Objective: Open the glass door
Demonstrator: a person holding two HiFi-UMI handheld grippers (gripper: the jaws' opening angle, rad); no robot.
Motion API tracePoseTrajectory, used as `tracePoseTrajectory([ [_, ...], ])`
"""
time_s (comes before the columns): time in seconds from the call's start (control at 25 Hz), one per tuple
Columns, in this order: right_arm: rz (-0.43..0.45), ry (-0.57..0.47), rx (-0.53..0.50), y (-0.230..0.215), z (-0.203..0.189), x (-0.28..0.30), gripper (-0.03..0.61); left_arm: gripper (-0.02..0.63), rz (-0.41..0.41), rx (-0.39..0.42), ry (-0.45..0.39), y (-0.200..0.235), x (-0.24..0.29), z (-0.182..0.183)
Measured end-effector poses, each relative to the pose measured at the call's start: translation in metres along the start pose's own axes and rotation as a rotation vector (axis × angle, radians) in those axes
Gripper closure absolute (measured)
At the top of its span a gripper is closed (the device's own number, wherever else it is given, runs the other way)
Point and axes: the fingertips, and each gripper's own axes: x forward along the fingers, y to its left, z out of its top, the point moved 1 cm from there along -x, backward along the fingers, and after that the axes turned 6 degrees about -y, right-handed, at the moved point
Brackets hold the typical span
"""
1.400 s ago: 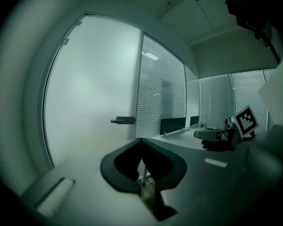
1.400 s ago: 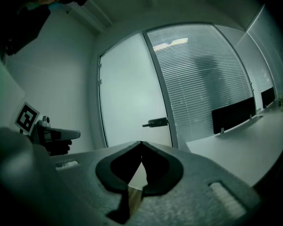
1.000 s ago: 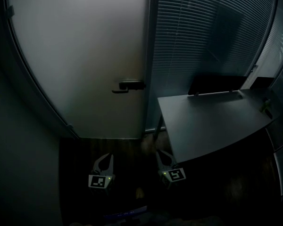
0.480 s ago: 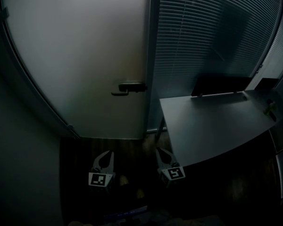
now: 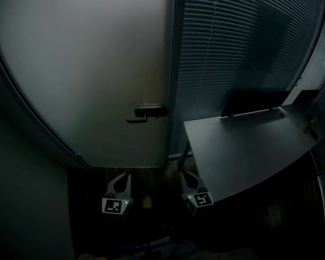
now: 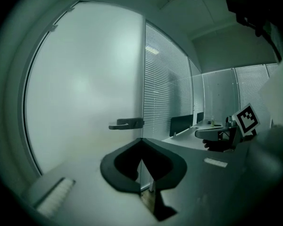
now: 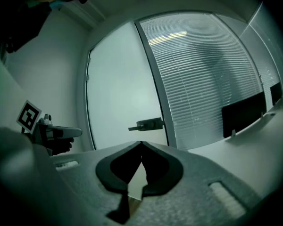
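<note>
A frosted glass door (image 5: 97, 75) fills the left half of the head view, shut, with a dark lever handle (image 5: 146, 112) at its right edge. Low in that view, both grippers are held side by side over the dark floor, short of the door and well below the handle. My left gripper (image 5: 122, 177) is shut with nothing in it; from its own view the handle (image 6: 127, 124) lies ahead, just above the closed tips (image 6: 141, 141). My right gripper (image 5: 186, 176) is also shut and empty, and the handle (image 7: 147, 124) shows above its tips (image 7: 141, 143).
A glass wall with slatted blinds (image 5: 244, 42) stands right of the door. A grey desk (image 5: 249, 145) juts out at the right, its near corner close to my right gripper, with a dark monitor (image 5: 254, 103) at its back. A plain wall (image 5: 21, 199) closes the left.
The door and its handle have grown larger and slid lower in the head view as I came closer. Both grippers went forward with me and stayed shut.
</note>
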Motion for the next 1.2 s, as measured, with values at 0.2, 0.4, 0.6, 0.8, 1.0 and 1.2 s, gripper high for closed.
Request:
tracePoseTrajectory([
  [0.2,-0.035,0.002,0.003,-0.008,0.008,0.034,0.58,0.611,-0.022,0.0,0.01,0.026,0.035,0.011],
  [0.4,-0.051,0.013,0.002,-0.009,0.016,0.064,0.58,0.611,-0.066,0.004,0.016,0.044,0.066,0.021],
  [0.6,-0.072,0.011,0.023,-0.008,0.029,0.089,0.58,0.609,-0.099,-0.022,0.013,0.062,0.092,0.035],
  [0.8,-0.103,0.014,0.023,-0.014,0.031,0.1,0.58,0.595,-0.13,0.02,0.024,0.072,0.118,0.034],
  [1.0,-0.127,0.006,0.036,-0.019,0.03,0.109,0.58,0.535,-0.17,0.075,0.033,0.083,0.146,0.031],
  [1.2,-0.145,-0.001,0.048,-0.021,0.031,0.115,0.58,0.473,-0.189,0.248,0.037,0.089,0.167,0.031],
])
